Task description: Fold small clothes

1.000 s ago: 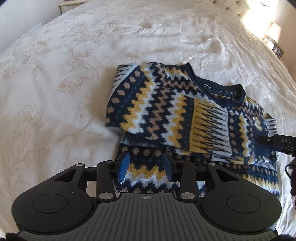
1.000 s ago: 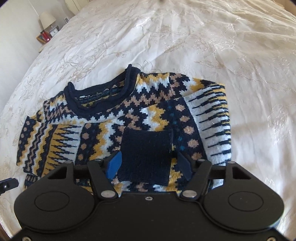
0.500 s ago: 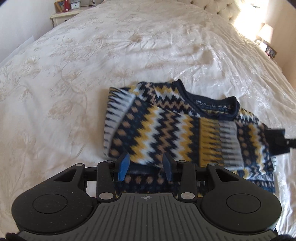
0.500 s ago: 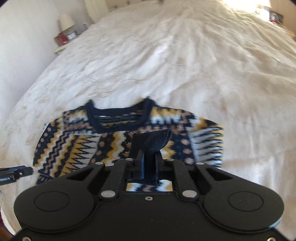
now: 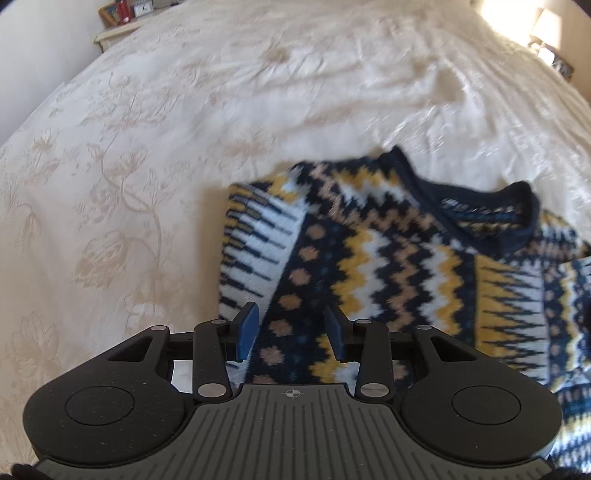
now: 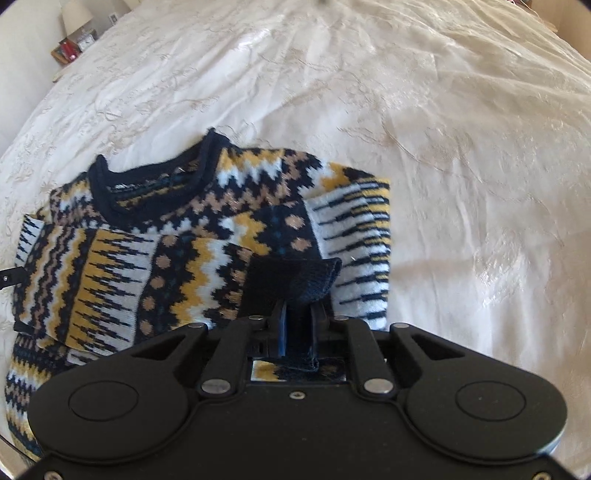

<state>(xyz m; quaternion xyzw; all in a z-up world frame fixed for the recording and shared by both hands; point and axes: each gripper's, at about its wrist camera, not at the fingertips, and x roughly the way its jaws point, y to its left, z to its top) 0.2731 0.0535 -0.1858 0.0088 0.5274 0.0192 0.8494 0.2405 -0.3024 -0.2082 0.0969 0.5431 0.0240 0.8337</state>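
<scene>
A small knitted sweater [image 5: 399,258] in navy, yellow, white and tan zigzags lies on the bed with both sleeves folded across its chest; it also shows in the right wrist view [image 6: 184,251]. My left gripper [image 5: 291,332] is open just above the sweater's left sleeve area, nothing between its blue pads. My right gripper [image 6: 298,328] is shut on the navy cuff [image 6: 295,277] of the right sleeve, lifted slightly off the sweater. The navy neckline [image 6: 147,184] points away from me.
The sweater rests on a white bedspread with a pale floral pattern [image 5: 129,166], wide on all sides. A nightstand with a clock and red item [image 5: 122,14] stands at the far left corner. A lamp [image 5: 546,26] stands at the far right.
My right gripper closed on the navy cuff and holds it raised. My left gripper moved closer over the sweater's left side, still open.
</scene>
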